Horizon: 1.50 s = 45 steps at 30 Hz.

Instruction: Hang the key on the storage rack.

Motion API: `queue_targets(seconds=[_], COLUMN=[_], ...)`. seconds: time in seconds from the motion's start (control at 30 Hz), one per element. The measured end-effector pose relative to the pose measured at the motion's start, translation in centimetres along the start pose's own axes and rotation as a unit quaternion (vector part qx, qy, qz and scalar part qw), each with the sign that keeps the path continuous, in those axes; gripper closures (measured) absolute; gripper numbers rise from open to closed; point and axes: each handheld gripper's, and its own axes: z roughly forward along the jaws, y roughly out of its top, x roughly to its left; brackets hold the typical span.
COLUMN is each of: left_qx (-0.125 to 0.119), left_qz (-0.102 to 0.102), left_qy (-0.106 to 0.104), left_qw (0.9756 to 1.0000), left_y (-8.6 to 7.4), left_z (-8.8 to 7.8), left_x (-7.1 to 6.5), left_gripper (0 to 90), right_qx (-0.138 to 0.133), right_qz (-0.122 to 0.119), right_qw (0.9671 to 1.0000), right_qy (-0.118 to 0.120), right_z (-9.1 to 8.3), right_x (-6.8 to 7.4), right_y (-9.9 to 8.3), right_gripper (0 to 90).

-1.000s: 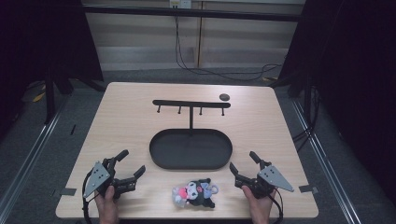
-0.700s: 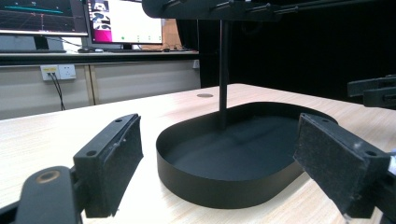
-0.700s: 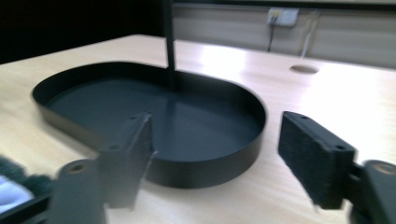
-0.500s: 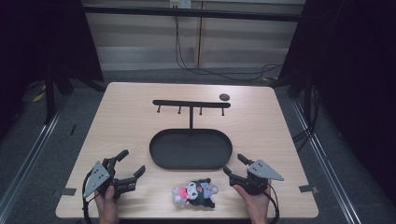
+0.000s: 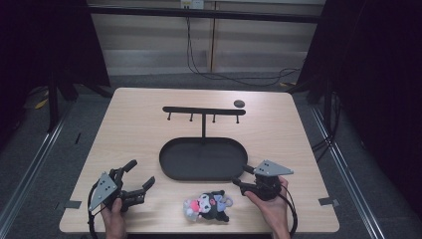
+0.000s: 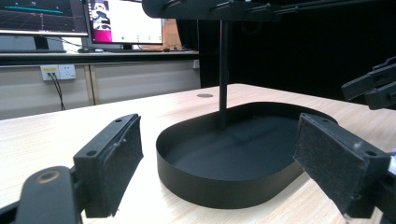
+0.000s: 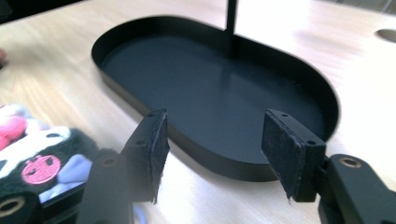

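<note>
A black oval tray (image 5: 165,160) lies mid-table, and a thin post rises from it to a hook bar (image 5: 203,110). In front of the tray lies a black, white and pink plush toy (image 5: 206,205). My right gripper (image 5: 241,175) hovers just right of the toy, pointing at the tray's near right end. Its jaws have just been closing and stand partly open with nothing between them. The right gripper view has the right gripper (image 7: 222,149) over the tray's rim (image 7: 100,46), the plush toy (image 7: 37,154) at lower left. My left gripper (image 5: 142,173) rests open at the front left, facing the tray (image 6: 210,186).
A small dark disc (image 5: 239,103) sits on the table behind the hook bar. The stand's post (image 6: 224,70) rises from the tray's far side. Bare wood lies left and right of the tray. Dark curtains and metal frame rails surround the table.
My right gripper has moved left and up toward the tray's near right end, and its jaws have narrowed. The left gripper and the plush toy have stayed put.
</note>
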Motion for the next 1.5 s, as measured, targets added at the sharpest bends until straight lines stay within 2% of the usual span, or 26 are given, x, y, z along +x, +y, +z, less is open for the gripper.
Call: queue_targets(seconds=[0.13,0.17,0.2,0.3,0.33,0.37,0.4,0.47,0.57,0.67,0.7,0.73,0.77,0.83,0.87,1.03,1.07,1.1,1.13,1.17,1.2,1.23,1.27,1.3,1.47,1.5], left_qx=[0.000,0.000,-0.001,0.000,0.000,0.000,0.000,0.000,0.000,0.000,0.000,0.000,0.000,0.000,0.000,0.000,0.000,0.000,0.000,0.000,0.000,0.000,0.000,0.000,-0.001,-0.001], left_qz=[0.000,0.000,0.000,0.000,0.000,0.000,0.000,0.000,0.000,0.000,0.000,0.000,0.000,0.000,0.000,0.000,0.000,0.000,0.000,0.000,0.000,0.000,0.000,0.000,0.000,0.000], left_qy=[0.000,0.000,0.000,0.000,0.000,0.000,0.000,0.000,0.000,0.000,0.000,0.000,0.000,0.000,0.000,0.000,0.000,-0.001,-0.001,-0.001,-0.001,-0.001,-0.001,-0.001,-0.001,-0.001], left_qw=[1.0000,1.0000,1.0000,1.0000,1.0000,1.0000,1.0000,1.0000,1.0000,1.0000,1.0000,1.0000,1.0000,1.0000,1.0000,1.0000,1.0000,1.0000,1.0000,1.0000,1.0000,1.0000,1.0000,1.0000,1.0000,1.0000], left_y=[0.0,0.0,0.0,0.0,0.0,0.0,0.0,0.0,0.0,0.0,0.0,0.0,0.0,0.0,0.0,0.0,0.0,0.0,0.0,0.0,0.0,0.0,0.0,0.0,0.0,0.0], left_z=[0.0,0.0,0.0,0.0,0.0,0.0,0.0,0.0,0.0,0.0,0.0,0.0,0.0,0.0,0.0,0.0,0.0,0.0,0.0,0.0,0.0,0.0,0.0,0.0,0.0,0.0], left_x=[0.0,0.0,0.0,0.0,0.0,0.0,0.0,0.0,0.0,0.0,0.0,0.0,0.0,0.0,0.0,0.0,0.0,0.0,0.0,0.0,0.0,0.0,0.0,0.0,0.0,0.0], left_gripper=[15.1,15.1,15.1,15.1,15.1,15.1,15.1,15.1,15.1,15.1,15.1,15.1,15.1,15.1,15.1,15.1,15.1,15.1,15.1,15.1,15.1,15.1,15.1,15.1,15.1,15.1], right_qx=[0.037,0.037,0.050,0.067,0.086,0.086,0.105,0.124,0.140,0.158,0.158,0.185,0.195,0.199,0.213,0.243,0.243,0.252,0.255,0.264,0.264,0.270,0.293,0.301,0.351,0.351], right_qz=[-0.019,-0.019,-0.026,-0.030,-0.036,-0.036,-0.042,-0.044,-0.046,-0.051,-0.051,-0.068,-0.077,-0.088,-0.088,-0.103,-0.103,-0.106,-0.106,-0.112,-0.112,-0.113,-0.123,-0.124,-0.136,-0.136], right_qw=[0.9986,0.9986,0.9971,0.9954,0.9931,0.9931,0.9899,0.9867,0.9832,0.9779,0.9779,0.9712,0.9681,0.9665,0.9619,0.9536,0.9536,0.9500,0.9492,0.9456,0.9456,0.9430,0.9320,0.9284,0.9036,0.9036], right_qy=[0.034,0.034,0.051,0.062,0.071,0.071,0.086,0.095,0.108,0.127,0.127,0.133,0.137,0.136,0.146,0.146,0.146,0.151,0.150,0.153,0.153,0.158,0.175,0.180,0.205,0.205], right_z=[0.4,0.4,0.6,0.7,0.8,0.8,0.9,1.1,1.4,1.6,1.6,2.0,2.1,2.1,2.3,2.7,2.7,2.9,2.9,3.0,3.0,3.1,3.5,3.6,4.6,4.6], right_x=[0.1,0.1,0.2,0.2,0.3,0.3,0.2,0.2,0.3,0.5,0.5,0.7,0.8,0.9,1.0,1.2,1.2,1.3,1.3,1.4,1.4,1.5,1.7,1.7,1.8,1.8], right_y=[0.9,0.9,1.3,1.7,2.3,2.3,2.8,3.1,3.6,4.1,4.1,4.5,4.6,4.8,5.1,5.5,5.5,5.7,5.8,6.0,6.0,6.1,6.5,6.6,7.1,7.1], right_gripper=[48.4,48.4,49.7,49.5,48.6,48.6,47.7,45.1,36.8,36.6,36.6,38.7,41.3,42.4,43.8,44.0,44.0,43.4,43.9,45.4,45.4,46.3,49.4,50.9,59.9,59.9])
